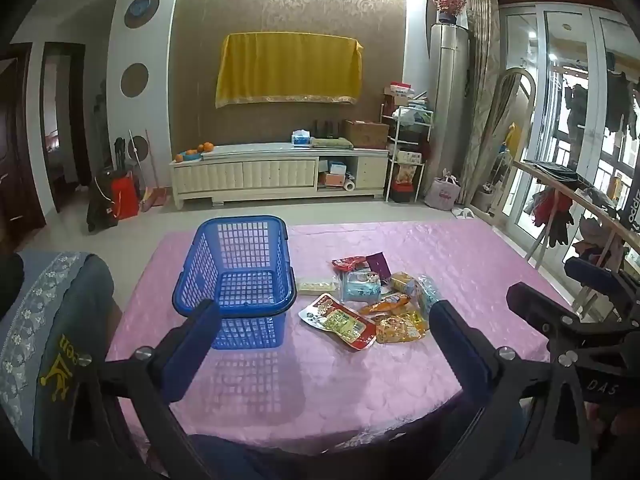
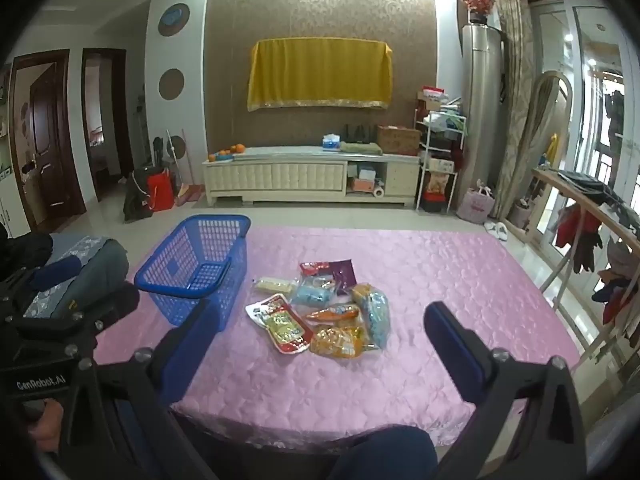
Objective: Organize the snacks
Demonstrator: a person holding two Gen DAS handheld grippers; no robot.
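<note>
An empty blue plastic basket (image 1: 240, 264) (image 2: 196, 264) stands on the left of a table under a pink cloth (image 1: 460, 264) (image 2: 440, 272). Right of it lies a loose pile of snack packets (image 1: 372, 300) (image 2: 324, 308), among them a red-and-white pouch (image 1: 340, 322) (image 2: 280, 322), an orange bag (image 1: 400, 328) (image 2: 340, 340) and a pale blue packet (image 1: 362, 286) (image 2: 312, 294). My left gripper (image 1: 324, 328) hovers open above the near part of the table, nothing between its fingers. My right gripper (image 2: 324, 334) is likewise open and empty, short of the pile.
A chair back draped in grey patterned cloth (image 1: 44, 320) (image 2: 76, 272) stands at the table's left. A wooden rack hung with clothes (image 2: 592, 216) is to the right. Beyond the table are tiled floor and a low TV cabinet (image 1: 280, 172). My knees show at the near edge.
</note>
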